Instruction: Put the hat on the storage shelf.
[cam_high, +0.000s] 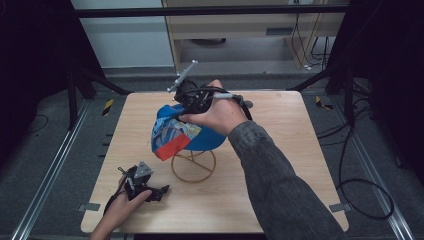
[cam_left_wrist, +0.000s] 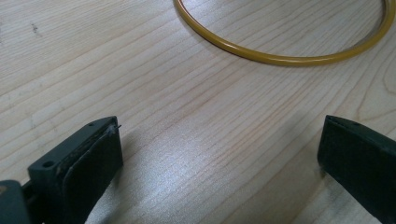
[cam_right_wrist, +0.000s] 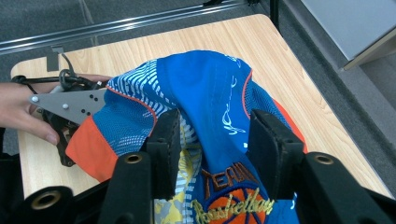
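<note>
Two handheld grippers over a light wooden table (cam_high: 280, 165), one busy and one idle. Blue cap (cam_high: 187, 135) with an orange brim and patterned panels, draped over a gold wire stand (cam_high: 193, 167) near the middle of the table, sitting crooked with the brim hanging low toward the left.

Right gripper (cam_high: 186, 104) at the crown of the cap, reached in from the far side. Seen along its own jaws in the right gripper view: right gripper (cam_right_wrist: 212, 126) straddling a raised fold of the cap (cam_right_wrist: 210, 79), jaws standing partly apart, cloth loose between the pads (cam_right_wrist: 164, 140) rather than pinched flat, so judged released, not gripping.

Left gripper (cam_high: 159, 192) resting low at the near left corner, well apart from the cap, jaws wide open and empty; in the left gripper view, bare wood between them and the stand's round base ring (cam_left_wrist: 280, 58) just ahead.

Step in hand, as a judgement: letting go of the cap once seated on the stand. To do it well:
- Open wider before pulling back, so neither pad drags the fold.
- Lift straight off the crown, not sideways, to avoid tipping the light stand.
- Check the lean toward the brim; if sliding, re-pinch the crown and centre it.
- Keep the left gripper ready by the base ring to steady it.
</note>
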